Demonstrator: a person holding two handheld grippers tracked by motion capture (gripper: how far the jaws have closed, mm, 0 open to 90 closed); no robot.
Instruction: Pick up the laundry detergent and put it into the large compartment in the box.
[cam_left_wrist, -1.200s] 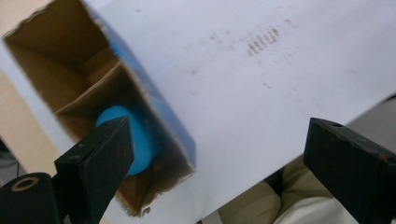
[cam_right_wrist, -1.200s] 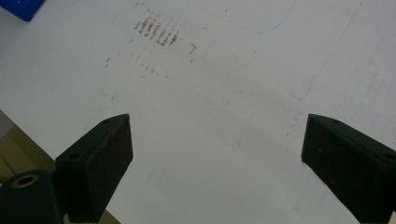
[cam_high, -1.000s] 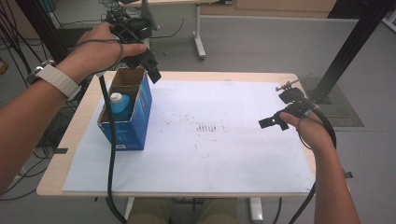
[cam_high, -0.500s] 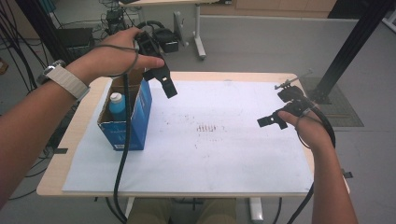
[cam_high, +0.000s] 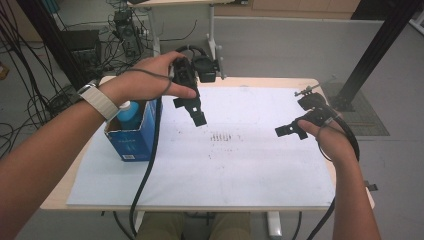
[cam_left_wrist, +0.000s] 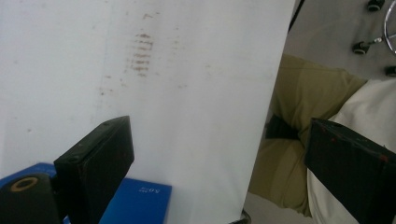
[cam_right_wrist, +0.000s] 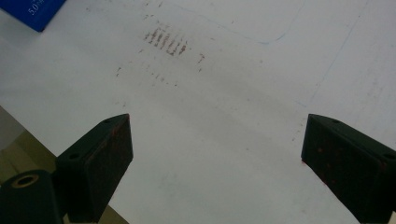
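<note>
1. The left gripper (cam_high: 192, 107) hangs in the air above the white sheet (cam_high: 225, 165), just to the right of the blue box (cam_high: 135, 140); the left hand (cam_high: 150, 80) grips it from above, and its cable (cam_high: 147, 170) trails down over the near edge of the table (cam_high: 65, 197).
2. In the left gripper view its two black jaws stand wide apart with nothing between them, only bare sheet and the person's knees beyond the table edge.
3. The blue box stands upright near the table's left edge, open at the top, with a light-blue bottle (cam_high: 129, 111) sticking up inside it (its lower part is hidden by the box wall). A corner of the same box (cam_left_wrist: 135, 198) shows beside the left-hand jaw in the left gripper view, but the gripper is clear of it.
4. The right gripper (cam_high: 290, 131) is held well apart, over the right side of the sheet, in the right hand (cam_high: 330, 140).
5. Its jaws too are spread wide and empty in the right gripper view, pointed at a patch of reddish-brown smudges (cam_right_wrist: 166, 42) on the sheet.
</note>
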